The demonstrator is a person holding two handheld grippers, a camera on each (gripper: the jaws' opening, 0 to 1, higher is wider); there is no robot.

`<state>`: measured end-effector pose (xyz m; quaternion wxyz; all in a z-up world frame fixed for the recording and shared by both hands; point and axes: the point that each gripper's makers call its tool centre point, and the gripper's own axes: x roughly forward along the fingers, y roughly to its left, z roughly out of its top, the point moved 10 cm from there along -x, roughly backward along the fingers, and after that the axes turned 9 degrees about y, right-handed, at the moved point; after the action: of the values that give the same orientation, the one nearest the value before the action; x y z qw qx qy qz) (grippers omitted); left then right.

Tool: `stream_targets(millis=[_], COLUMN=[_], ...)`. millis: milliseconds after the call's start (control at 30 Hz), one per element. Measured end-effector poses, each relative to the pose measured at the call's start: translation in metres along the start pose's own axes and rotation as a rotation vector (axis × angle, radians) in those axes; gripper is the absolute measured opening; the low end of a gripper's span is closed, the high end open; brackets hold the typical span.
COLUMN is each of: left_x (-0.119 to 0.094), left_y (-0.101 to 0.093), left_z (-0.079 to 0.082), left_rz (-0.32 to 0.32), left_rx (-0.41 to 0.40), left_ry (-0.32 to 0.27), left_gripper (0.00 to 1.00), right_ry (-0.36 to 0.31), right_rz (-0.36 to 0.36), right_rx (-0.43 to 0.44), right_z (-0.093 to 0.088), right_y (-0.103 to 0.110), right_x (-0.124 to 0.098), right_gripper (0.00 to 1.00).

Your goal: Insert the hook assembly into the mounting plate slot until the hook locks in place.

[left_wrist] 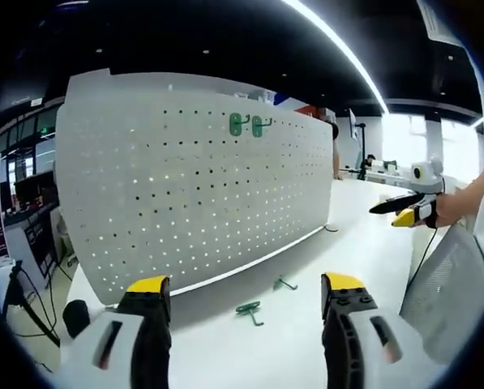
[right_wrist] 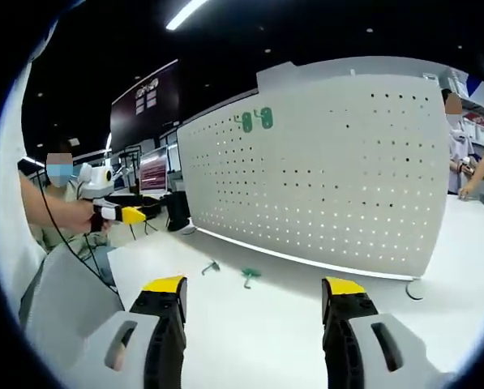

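White desk [left_wrist: 225,340] under a dark ceiling with strip lights carries an upright white perforated metal pegboard [left_wrist: 193,186], the mounting plate for this job. Two green hooks already hang side by side near its top edge [left_wrist: 247,125], seen also in the right gripper view [right_wrist: 256,121].

On the desk just in front of the board's foot lie two loose pieces: a green wire hook assembly [left_wrist: 249,309] nearer the grippers, and a smaller grey-green hook [left_wrist: 284,283] a little farther right. In the right gripper view the same pair lie side by side, the green hook assembly [right_wrist: 250,275] to the right of the grey one [right_wrist: 212,267].

The left gripper [left_wrist: 246,296] hovers low over the desk with its yellow-tipped fingers [left_wrist: 148,285] wide apart and nothing between them. The right gripper [right_wrist: 254,296] is likewise spread and empty; it also shows at the far right of the left gripper view, held up in a person's hand [left_wrist: 436,212].

The step in hand looks like picking up a hook. To do it well, I would bring one gripper down over the green hook assembly, pinch it by its flat back rather than its curved tip, and keep the insertion prongs free and pointing toward the board. Thin wire may roll or twist in the grip, so close squarely across it.
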<state>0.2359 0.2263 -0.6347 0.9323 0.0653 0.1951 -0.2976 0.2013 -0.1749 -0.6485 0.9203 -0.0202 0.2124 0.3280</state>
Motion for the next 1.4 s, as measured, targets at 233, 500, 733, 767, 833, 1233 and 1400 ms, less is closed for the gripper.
stream_targets(millis=[233,500,733,767,833,1233,1400], left_x=[0.006,0.017,0.03,0.031,0.034,0.058,0.065], left_y=[0.004,0.013,0.016,0.017,0.017,0.021,0.021], left_z=[0.0,0.001,0.001,0.002,0.002,-0.005,-0.006], left_rz=[-0.024,-0.061,-0.114,-0.119,-0.132,-0.245,-0.265], left_rx=[0.031,0.125,0.203,0.208,0.227,0.372,0.436], left_ry=[0.043,0.134,0.209,0.21,0.233,0.385,0.415], left_gripper=[0.76,0.73,0.69,0.69,0.68,0.64,0.63], right_ry=[0.005,0.015,0.021,0.02,0.017,0.03,0.033], right_rz=[0.004,0.003,0.002,0.0,0.0,0.013,0.016], right_rx=[0.001,-0.008,-0.009,-0.011,-0.008,0.002,0.0], right_z=[0.0,-0.001,-0.001,-0.001,-0.001,-0.003,-0.002], right_y=[0.001,0.001,0.001,0.0,0.0,0.001,0.001], right_x=[0.0,0.002,0.002,0.002,0.002,0.003,0.005], right_gripper=[0.65,0.65,0.64,0.64,0.63,0.63,0.63])
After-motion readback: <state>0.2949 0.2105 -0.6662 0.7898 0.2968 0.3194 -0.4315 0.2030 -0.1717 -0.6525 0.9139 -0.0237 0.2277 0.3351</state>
